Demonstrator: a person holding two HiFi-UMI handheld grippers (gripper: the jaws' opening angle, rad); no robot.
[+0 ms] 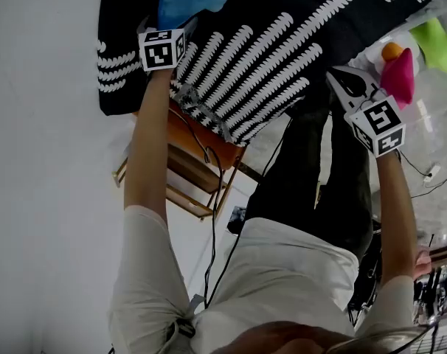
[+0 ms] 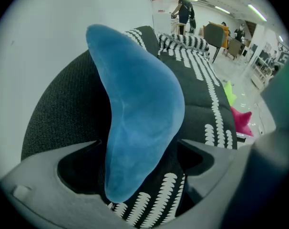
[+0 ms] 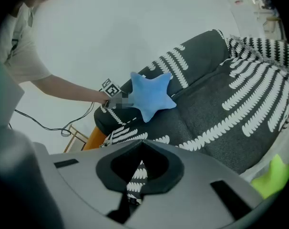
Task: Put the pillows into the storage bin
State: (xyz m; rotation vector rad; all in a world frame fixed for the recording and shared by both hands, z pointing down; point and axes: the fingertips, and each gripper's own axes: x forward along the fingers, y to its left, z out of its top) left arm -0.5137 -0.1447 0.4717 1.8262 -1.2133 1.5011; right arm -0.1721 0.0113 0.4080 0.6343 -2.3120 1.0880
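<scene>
Sitting between the wide-apart jaws of the left gripper (image 2: 139,149): one plush arm of the blue star pillow (image 2: 135,113), not squeezed. Pillow's propped on the sofa (image 2: 58,113), black knit fabric w/ white leaf print; head view cuts its top off. Right gripper (image 3: 142,144) is pinched closed, nothing in it. Pink star pillow (image 1: 400,76) and green star pillow (image 1: 439,43) far right, green one partly out of frame.

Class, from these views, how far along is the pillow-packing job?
Done: green pillow and pink pillow look to lie in the clear bin. In hand: left claw stands open around the blue star pillow on the sofa, not yet lifted. Left: grip it, carry it to the bin. Right claw is shut, empty.
</scene>
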